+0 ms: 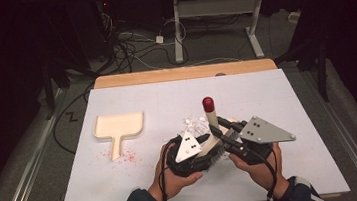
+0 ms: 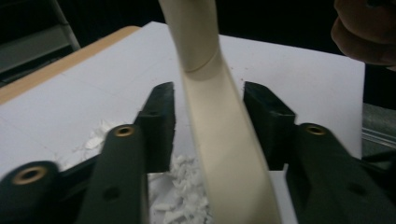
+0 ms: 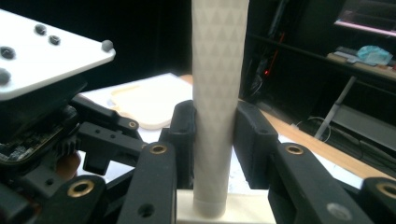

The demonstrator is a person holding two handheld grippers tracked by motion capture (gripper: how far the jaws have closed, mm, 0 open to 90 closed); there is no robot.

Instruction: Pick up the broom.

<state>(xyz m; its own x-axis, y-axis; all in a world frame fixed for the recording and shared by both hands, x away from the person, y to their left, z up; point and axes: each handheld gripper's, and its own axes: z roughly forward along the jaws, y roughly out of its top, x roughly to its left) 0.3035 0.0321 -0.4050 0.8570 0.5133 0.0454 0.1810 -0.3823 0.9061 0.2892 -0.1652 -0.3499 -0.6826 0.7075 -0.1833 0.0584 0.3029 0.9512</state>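
A brush with a cream handle (image 1: 212, 119) and a red tip stands tilted over the white table top (image 1: 276, 95). My right gripper (image 1: 222, 128) is shut on that patterned handle (image 3: 215, 93), its pads pressing both sides just above the brush's block. My left gripper (image 1: 205, 142) comes in from the left, low on the brush near the bristles. In the left gripper view the cream brush (image 2: 219, 140) runs between the jaws of the left gripper (image 2: 209, 116), with a thin gap on each side, so the gripper is open. The left gripper's grey plate (image 3: 46, 56) sits close beside the right gripper (image 3: 214, 135).
A cream dustpan (image 1: 119, 127) lies flat at the table's left, with red crumbs (image 1: 129, 156) by its handle. A pile of white scraps (image 1: 194, 124) lies just behind the grippers and shows under the left jaws (image 2: 187, 196). Cables and a desk frame stand beyond the far edge.
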